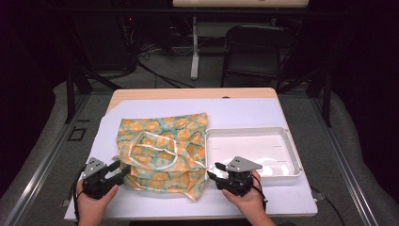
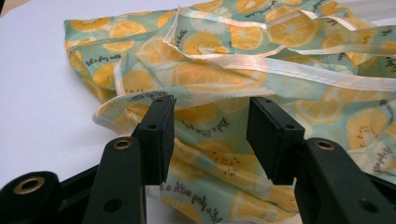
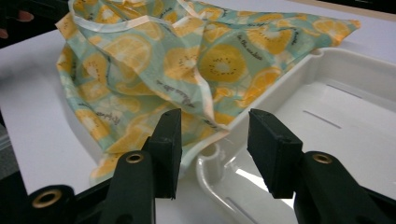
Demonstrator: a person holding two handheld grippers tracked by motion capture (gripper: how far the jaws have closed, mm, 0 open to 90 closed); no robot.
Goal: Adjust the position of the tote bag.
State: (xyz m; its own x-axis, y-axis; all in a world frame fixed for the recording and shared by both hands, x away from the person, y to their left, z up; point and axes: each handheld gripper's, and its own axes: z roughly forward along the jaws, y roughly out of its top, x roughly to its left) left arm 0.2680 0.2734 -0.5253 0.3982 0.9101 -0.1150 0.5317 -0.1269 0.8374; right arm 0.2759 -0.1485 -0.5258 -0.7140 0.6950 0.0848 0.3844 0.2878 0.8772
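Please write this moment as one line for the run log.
left gripper: open at near edge of fruit-print cloth bag | right gripper: open at bag's corner beside white tray | bag: on table, not gripped

Each black tool (image 1: 123, 170) has brass-ringed holes and a grey plate.

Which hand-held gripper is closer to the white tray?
The right hand-held gripper: it sits at the white plastic tray's near left corner. The left hand-held gripper is across the fruit-print bag, at its far edge.

White tray (image 1: 291, 155) on the white table sheet (image 1: 244, 113) — shallow, nothing inside. Black folding chair (image 1: 254, 47) beyond the table's far edge.
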